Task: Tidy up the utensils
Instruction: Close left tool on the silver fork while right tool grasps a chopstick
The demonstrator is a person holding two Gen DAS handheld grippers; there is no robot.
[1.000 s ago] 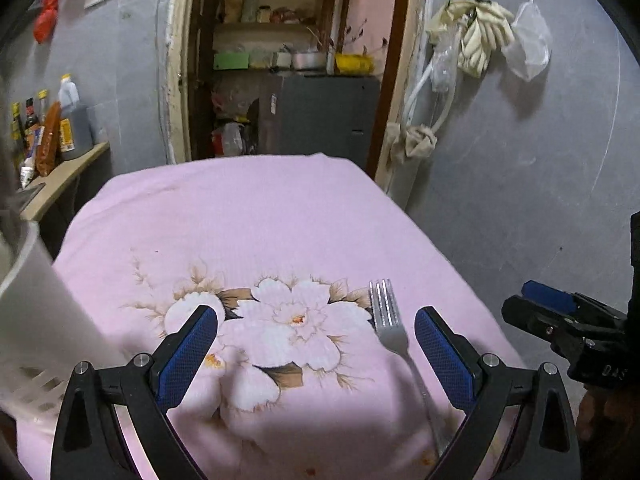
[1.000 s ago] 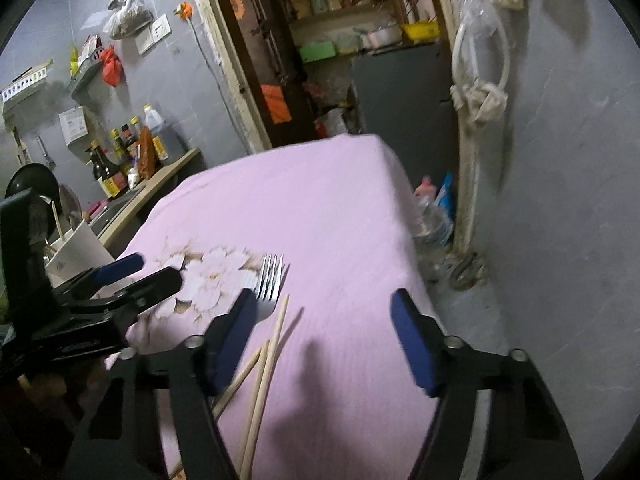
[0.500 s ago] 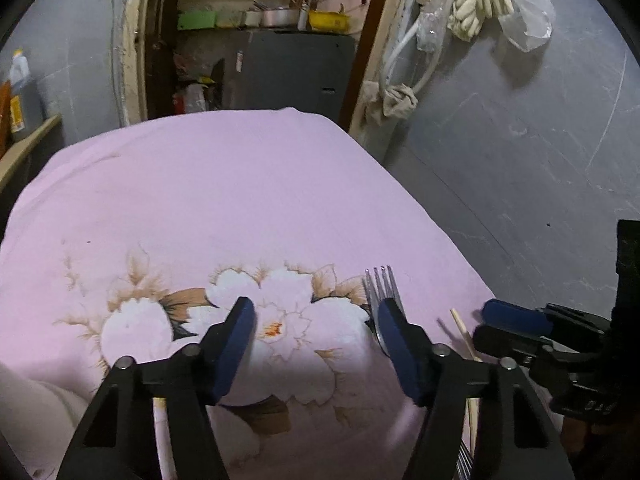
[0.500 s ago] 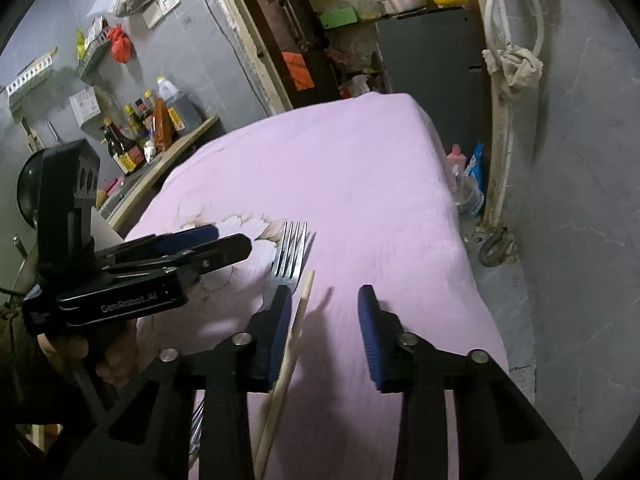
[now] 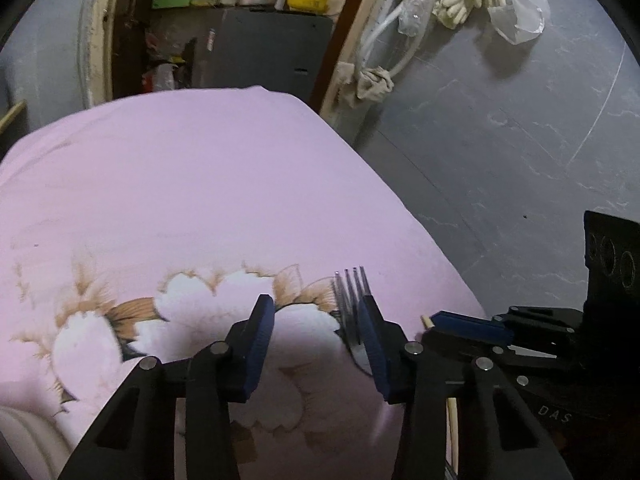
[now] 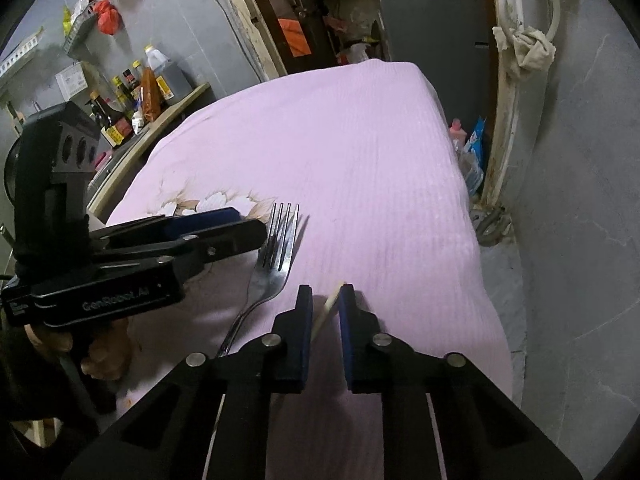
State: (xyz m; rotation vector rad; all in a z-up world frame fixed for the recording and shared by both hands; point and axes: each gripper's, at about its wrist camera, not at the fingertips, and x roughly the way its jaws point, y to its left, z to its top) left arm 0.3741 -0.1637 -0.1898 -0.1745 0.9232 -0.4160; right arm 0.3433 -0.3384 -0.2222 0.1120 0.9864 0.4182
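Fork point(image 6: 276, 256): steel, stiff, slick, flat on pink-clothed bench point(image 6: 360, 152); best taken at handle. Left gripper point(image 5: 316, 320) closing, nothing pinched. Chopstick point(image 6: 328, 308): light wood; right gripper point(image 6: 325, 300) closing, seemingly nipping its tip.

A metal four-tined fork point(image 6: 276, 256) is laid flat on the pink cloth, tines far. A wooden chopstick point(image 6: 327, 308) is positioned just to its right.
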